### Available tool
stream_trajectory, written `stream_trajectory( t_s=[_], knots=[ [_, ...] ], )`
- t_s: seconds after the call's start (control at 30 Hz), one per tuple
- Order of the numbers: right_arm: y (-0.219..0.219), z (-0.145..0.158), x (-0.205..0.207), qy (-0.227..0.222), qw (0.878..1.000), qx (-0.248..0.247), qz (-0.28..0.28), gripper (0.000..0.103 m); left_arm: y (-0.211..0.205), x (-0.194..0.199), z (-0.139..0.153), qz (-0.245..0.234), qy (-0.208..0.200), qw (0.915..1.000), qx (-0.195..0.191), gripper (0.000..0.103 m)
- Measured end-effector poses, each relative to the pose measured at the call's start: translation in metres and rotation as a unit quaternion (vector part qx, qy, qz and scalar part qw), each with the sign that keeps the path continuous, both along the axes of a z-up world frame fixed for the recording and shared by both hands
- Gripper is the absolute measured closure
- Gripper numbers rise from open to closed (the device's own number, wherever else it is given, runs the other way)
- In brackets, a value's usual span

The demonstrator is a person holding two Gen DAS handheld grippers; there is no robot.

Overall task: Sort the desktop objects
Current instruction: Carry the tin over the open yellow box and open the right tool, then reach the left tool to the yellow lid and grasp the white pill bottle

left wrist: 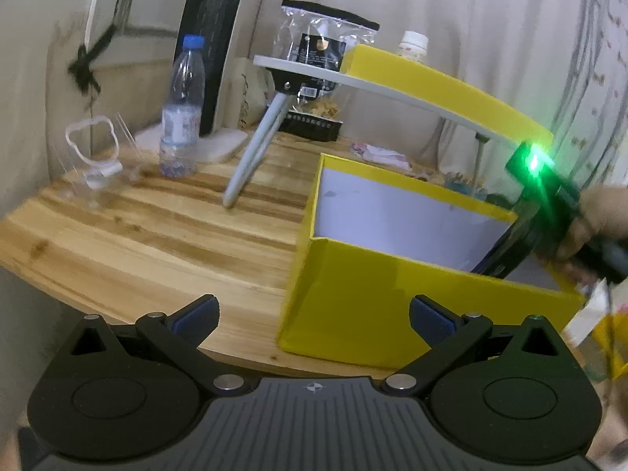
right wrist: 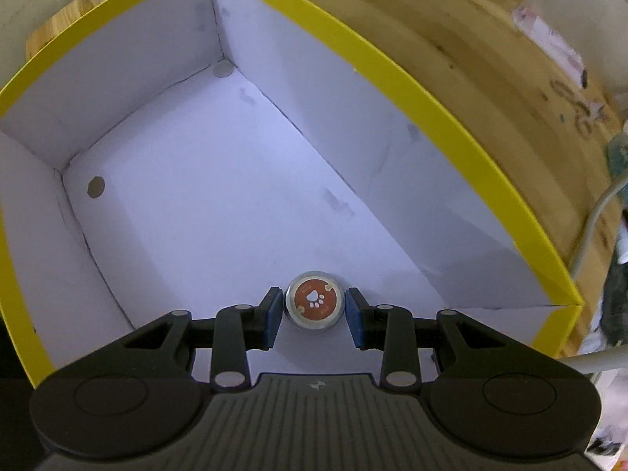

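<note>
A yellow box with a white inside (right wrist: 451, 125) stands on the wooden table; it also shows in the left wrist view (left wrist: 353, 306). My right gripper (right wrist: 314, 308) reaches down into the box. A small round tin with an orange paw-print lid (right wrist: 314, 300) sits between its blue pads (right wrist: 274, 314), which stand right beside the tin's sides with slight gaps. In the left wrist view the right gripper body with a green light (left wrist: 537, 165) is over the box's right side. My left gripper (left wrist: 314, 320) is open and empty, just before the box's near wall.
A water bottle (left wrist: 182, 110), a clear stand with a white ring (left wrist: 94, 157), a small white folding shelf (left wrist: 353, 82) with a yellow lid and a snack bag (left wrist: 318, 47) stand on the table (left wrist: 157, 235). Two small round marks lie on the box floor (right wrist: 95, 187).
</note>
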State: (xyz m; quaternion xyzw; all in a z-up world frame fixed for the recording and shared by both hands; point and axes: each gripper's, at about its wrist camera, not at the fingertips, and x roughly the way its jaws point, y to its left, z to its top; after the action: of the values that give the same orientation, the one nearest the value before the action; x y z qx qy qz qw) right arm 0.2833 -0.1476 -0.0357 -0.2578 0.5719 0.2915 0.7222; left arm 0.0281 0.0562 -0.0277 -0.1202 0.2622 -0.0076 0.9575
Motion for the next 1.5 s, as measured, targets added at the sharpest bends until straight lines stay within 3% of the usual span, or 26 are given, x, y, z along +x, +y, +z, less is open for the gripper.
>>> stream_trajectory(
  t_s=[0.2, 0.27, 0.37, 0.47, 0.6, 0.67, 0.77, 0.87, 0.97, 1.17, 1.27, 1.5],
  knots=[
    [-0.004, 0.001, -0.006, -0.001, 1.0, -0.004, 0.001, 0.065, 0.005, 0.001, 0.014, -0.02, -0.013, 0.9996, -0.011, 0.0],
    [-0.008, 0.006, -0.01, -0.014, 1.0, 0.001, 0.003, 0.053, 0.006, 0.001, 0.019, -0.027, -0.018, 0.9994, -0.015, 0.0],
    [-0.013, 0.021, -0.019, -0.049, 0.999, 0.016, 0.013, 0.044, 0.003, 0.003, 0.027, -0.033, -0.035, 0.9986, 0.021, 0.0],
    [-0.019, 0.035, -0.03, -0.076, 0.996, 0.049, -0.001, 0.026, 0.005, 0.004, 0.036, -0.057, -0.046, 0.9973, 0.001, 0.0],
    [-0.026, 0.053, -0.04, -0.118, 0.988, 0.094, -0.027, 0.024, 0.001, 0.005, 0.049, -0.073, -0.069, 0.9949, 0.01, 0.0],
    [-0.035, 0.064, -0.046, -0.134, 0.981, 0.128, -0.054, 0.015, 0.0, 0.009, 0.055, -0.077, -0.074, 0.9941, 0.013, 0.0],
    [-0.051, 0.083, -0.068, -0.189, 0.959, 0.174, -0.119, 0.007, -0.001, 0.016, 0.063, -0.092, -0.081, 0.9922, 0.019, 0.0],
    [-0.068, 0.099, -0.099, -0.254, 0.921, 0.232, -0.18, 0.005, -0.002, 0.024, 0.071, -0.136, -0.08, 0.9875, 0.007, 0.0],
    [-0.084, 0.11, -0.125, -0.319, 0.882, 0.264, -0.227, 0.005, -0.011, 0.03, 0.081, -0.156, -0.088, 0.9834, 0.03, 0.0],
    [-0.107, 0.1, -0.153, -0.366, 0.826, 0.315, -0.29, 0.001, -0.018, 0.046, 0.106, -0.177, -0.087, 0.9798, 0.032, 0.0],
    [-0.117, 0.088, -0.158, -0.364, 0.816, 0.328, -0.305, 0.001, -0.017, 0.061, 0.123, -0.182, -0.086, 0.9786, 0.045, 0.0],
    [-0.125, 0.077, -0.163, -0.361, 0.818, 0.323, -0.311, 0.0, -0.022, 0.091, 0.193, -0.19, -0.135, 0.9679, 0.093, 0.0]
  ],
)
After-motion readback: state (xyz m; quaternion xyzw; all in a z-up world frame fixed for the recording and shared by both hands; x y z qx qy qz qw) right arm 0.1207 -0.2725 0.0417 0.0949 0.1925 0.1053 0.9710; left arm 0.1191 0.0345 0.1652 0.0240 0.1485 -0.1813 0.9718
